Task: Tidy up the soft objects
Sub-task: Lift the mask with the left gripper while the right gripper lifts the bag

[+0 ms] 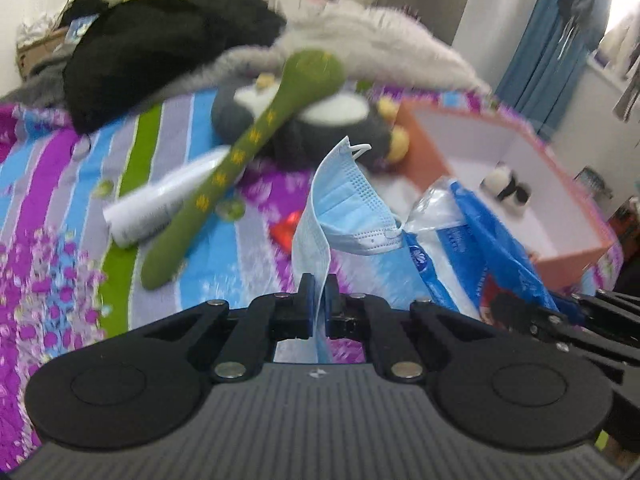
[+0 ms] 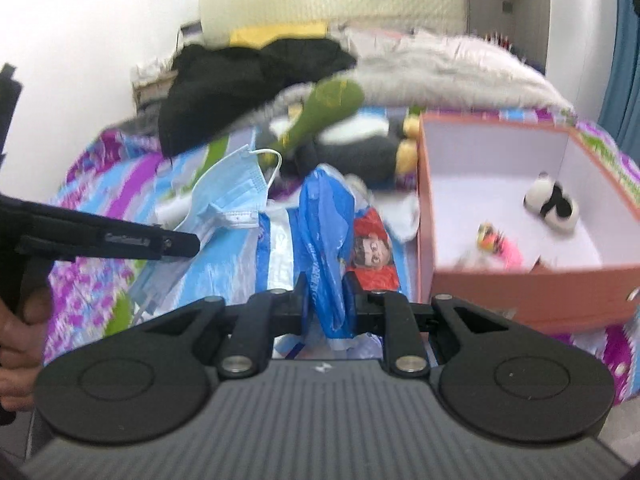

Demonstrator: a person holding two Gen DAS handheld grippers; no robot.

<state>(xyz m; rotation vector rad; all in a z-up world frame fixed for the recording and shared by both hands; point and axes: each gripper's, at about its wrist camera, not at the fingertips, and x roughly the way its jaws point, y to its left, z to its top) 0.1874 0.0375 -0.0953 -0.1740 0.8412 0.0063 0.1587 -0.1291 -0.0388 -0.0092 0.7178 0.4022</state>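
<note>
Left gripper [image 1: 319,294] has its two fingers pinched tight on the pale blue face mask [image 1: 344,200], which stands up out of the narrow jaws, folds over at the top and trails one white ear loop, raised over the striped bedspread [image 1: 56,184]. Right gripper [image 2: 326,300] is clamped on a blue plastic bag [image 2: 320,232], the crinkled film bunched between its fingers and rising straight ahead, with a red printed packet [image 2: 372,252] showing a cartoon face just beside it. Off to the right sits the open orange box [image 2: 520,292], white inside, and in it a small panda plush [image 2: 554,204] plus a little pink and yellow item near the front wall, too blurred to name. Farther back on the bed, a long green plush [image 1: 248,148] dotted with yellow stars lies tilted across a white tube [image 1: 160,208], its round head resting over a big grey-and-white stuffed toy [image 1: 320,128], possibly a penguin given the yellow feet. Behind those, a black garment [image 1: 160,52] is heaped next to a fluffy grey-white blanket [image 1: 380,40].
</note>
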